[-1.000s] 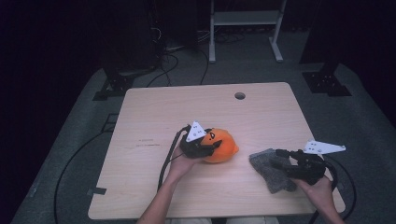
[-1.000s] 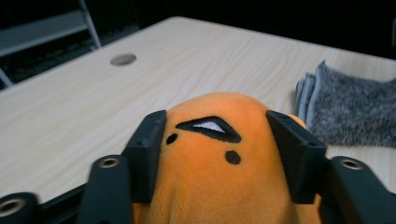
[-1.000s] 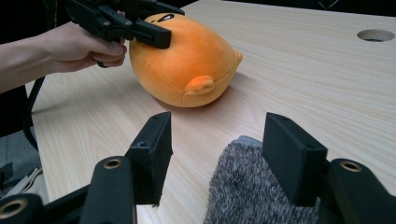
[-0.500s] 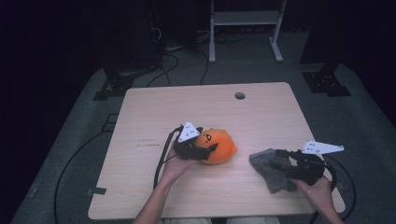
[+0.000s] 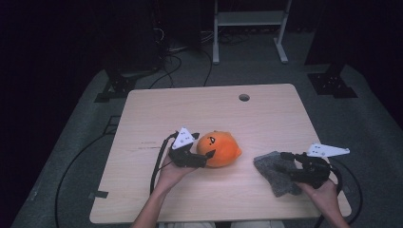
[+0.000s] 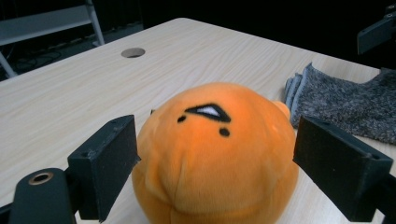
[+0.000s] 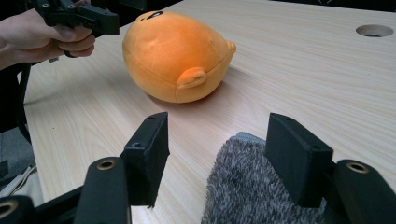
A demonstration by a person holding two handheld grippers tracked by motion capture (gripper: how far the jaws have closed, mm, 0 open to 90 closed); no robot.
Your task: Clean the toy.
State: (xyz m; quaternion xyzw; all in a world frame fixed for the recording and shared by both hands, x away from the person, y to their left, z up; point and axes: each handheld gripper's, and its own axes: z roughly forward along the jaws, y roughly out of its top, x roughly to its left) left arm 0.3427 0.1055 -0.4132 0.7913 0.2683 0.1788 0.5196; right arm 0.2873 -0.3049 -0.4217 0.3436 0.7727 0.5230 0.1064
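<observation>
An orange round plush (image 5: 221, 148) with a small black face lies near the middle of the wooden table (image 5: 266, 116). My left gripper (image 5: 200, 156) is at its left side. In the left gripper view my left gripper (image 6: 219, 163) is open, its jaws standing either side of the plush (image 6: 215, 154). A grey fuzzy cloth (image 5: 275, 173) lies at the front right. My right gripper (image 5: 287, 162) points left over it. In the right gripper view my right gripper (image 7: 217, 140) is open above the near edge of the cloth (image 7: 252, 191), with the plush (image 7: 175, 56) farther off.
A round cable hole (image 5: 244, 97) sits near the table's far edge. Black cables trail from both grippers off the front of the table. A white metal stand (image 5: 247, 19) and floor cables lie beyond the table. The other hand with its gripper (image 7: 79, 16) is at the top left of the right gripper view.
My left gripper has slid a little left and toward the person, from over the plush's top to its left side. The right gripper and cloth have barely moved.
</observation>
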